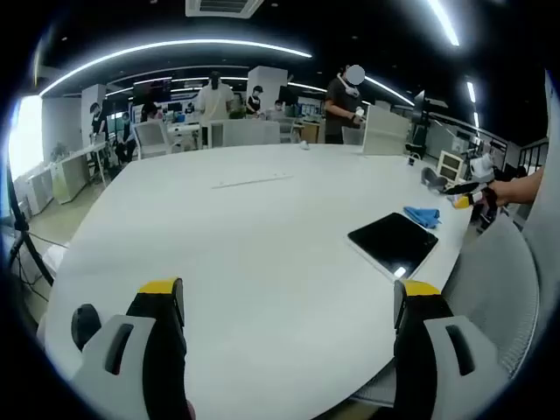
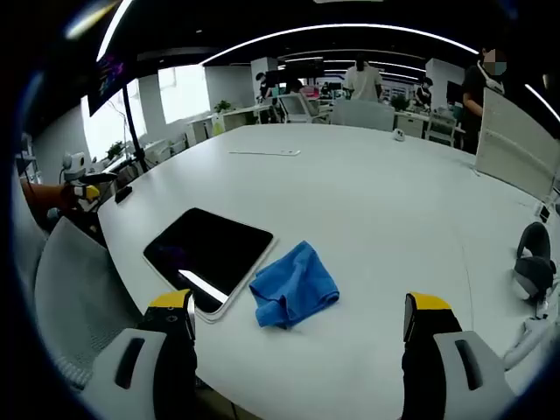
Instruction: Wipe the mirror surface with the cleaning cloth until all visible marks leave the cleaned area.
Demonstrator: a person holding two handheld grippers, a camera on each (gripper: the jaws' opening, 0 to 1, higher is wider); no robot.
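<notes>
A dark rectangular mirror (image 2: 208, 255) is seen lying flat on the white table (image 2: 367, 192), close to the table edge nearest the right gripper (image 2: 297, 328). A crumpled blue cleaning cloth (image 2: 294, 284) is laid just beside the mirror, touching or nearly touching its corner; whether the two actually meet cannot be told. In the right gripper view the gripper is held above the table edge with its yellow-tipped jaws spread wide and nothing between them; the cloth lies ahead of the gap and the mirror towards the left jaw.

In the left gripper view the left gripper (image 1: 289, 302) is likewise held with jaws wide apart and empty, over bare table. From there the mirror (image 1: 394, 244) is seen well off, near the far table edge, with the cloth (image 1: 422, 216) just beyond the mirror. Past the cloth, the other gripper (image 1: 462, 189) is seen held in a person's hand (image 1: 516, 188).

A grey chair back (image 2: 74, 293) is placed beside the mirror, outside the table edge. A long thin strip (image 2: 264, 152) is laid on the table well beyond the mirror. People are seen standing in the office behind the table
</notes>
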